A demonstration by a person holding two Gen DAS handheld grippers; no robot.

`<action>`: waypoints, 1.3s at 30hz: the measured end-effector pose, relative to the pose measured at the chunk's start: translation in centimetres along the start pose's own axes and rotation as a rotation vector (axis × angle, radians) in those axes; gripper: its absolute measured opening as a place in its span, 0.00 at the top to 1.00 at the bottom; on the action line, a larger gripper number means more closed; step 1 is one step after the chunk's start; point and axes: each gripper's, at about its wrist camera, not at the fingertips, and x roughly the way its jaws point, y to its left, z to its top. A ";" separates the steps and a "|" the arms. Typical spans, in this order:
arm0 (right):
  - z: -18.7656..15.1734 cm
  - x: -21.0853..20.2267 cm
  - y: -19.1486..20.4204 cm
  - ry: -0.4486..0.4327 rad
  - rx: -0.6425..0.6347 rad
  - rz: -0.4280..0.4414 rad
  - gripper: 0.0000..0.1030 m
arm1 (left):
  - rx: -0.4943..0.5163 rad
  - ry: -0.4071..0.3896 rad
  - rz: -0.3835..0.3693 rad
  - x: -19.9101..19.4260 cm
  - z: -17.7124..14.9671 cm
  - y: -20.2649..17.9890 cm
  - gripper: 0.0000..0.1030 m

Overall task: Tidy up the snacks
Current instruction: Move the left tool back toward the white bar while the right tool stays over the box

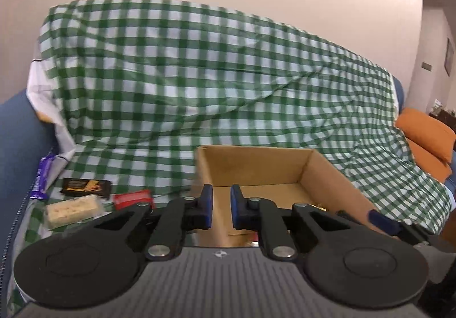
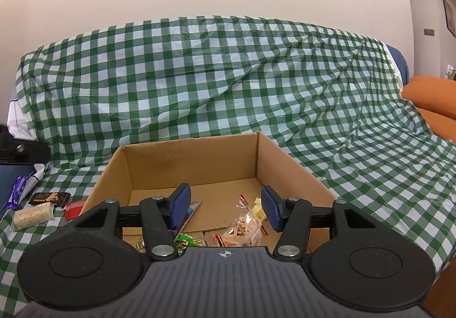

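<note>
Cardboard box [image 2: 196,158] on a green checked cloth [image 2: 199,75], open-topped, holding a clear snack bag [image 2: 245,228] and other packets. Left of the box on the cloth: red packet [image 1: 132,198], pale bar [image 1: 72,209], black bar [image 1: 85,186], purple wrapper [image 1: 42,175]. Left gripper [image 1: 221,209]: jaws narrow, nothing between them, over the box's left wall. Right gripper [image 2: 226,211]: jaws half spread, empty, above the box.

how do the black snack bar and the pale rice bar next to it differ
The black snack bar has an opaque dark wrapper with gold print; the pale rice bar sits in clear wrap that shows its beige, grainy block. The black bar looks thin and flat, the pale one thicker and chunkier. The black bar lies farther back, the pale one nearer the camera. Both lie flat on the checked cloth, left of the cardboard box, not yet inside it.
</note>
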 end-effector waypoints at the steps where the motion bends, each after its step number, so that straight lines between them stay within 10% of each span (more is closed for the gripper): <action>1: 0.0 -0.1 0.1 -0.004 -0.008 0.002 0.45 | 0.000 0.001 0.004 0.1 0.1 0.6 0.88; 29: -1.4 -1.1 1.3 -0.034 -0.108 -0.007 0.66 | -0.103 0.153 0.231 7.2 -4.6 17.4 0.85; 31: -1.5 -1.0 1.5 -0.036 -0.113 -0.009 0.66 | -0.044 0.151 0.268 8.1 -4.5 17.4 0.64; 33: -1.5 -0.8 1.7 -0.037 -0.117 -0.010 0.66 | 0.049 0.116 0.318 8.9 -4.7 17.2 0.12; 39: -1.9 -0.4 2.6 -0.032 -0.145 -0.011 0.66 | 0.274 0.162 0.399 13.0 -6.3 17.0 0.05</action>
